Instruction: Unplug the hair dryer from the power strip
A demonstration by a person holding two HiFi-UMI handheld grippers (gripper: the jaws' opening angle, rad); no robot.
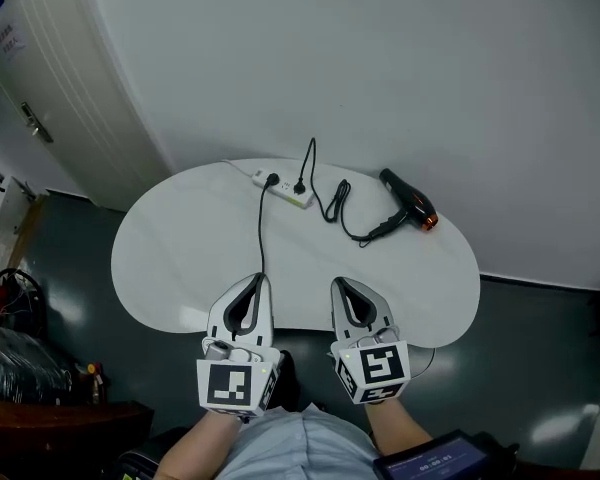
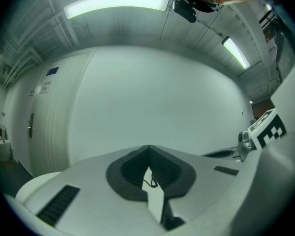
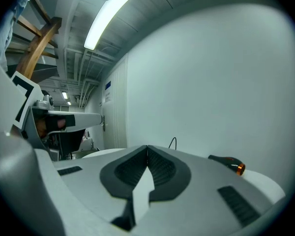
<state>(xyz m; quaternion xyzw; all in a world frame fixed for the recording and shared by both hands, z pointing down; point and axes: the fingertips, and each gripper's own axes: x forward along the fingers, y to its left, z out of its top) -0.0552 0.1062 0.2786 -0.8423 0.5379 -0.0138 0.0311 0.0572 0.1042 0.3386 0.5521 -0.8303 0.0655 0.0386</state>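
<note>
Tools both shut, nothing held: left tool (image 1: 259, 279), right tool (image 1: 337, 283), at near edge of surface (image 1: 180, 258). Dryer plug (image 1: 300, 187) sits in white power strip (image 1: 283, 189) on far side, ahead, approx midway btw tools. Strip lies slantwise. Hair dryer (image 1: 410, 202) far right, nearer right tool.

Part of the hair dryer (image 3: 225, 161) sits hidden behind the right claw (image 3: 147, 149).

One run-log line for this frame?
phase: pre-grasp | left tool: shut, empty | right tool: shut, empty | hair dryer: plugged into power strip, untouched
</note>
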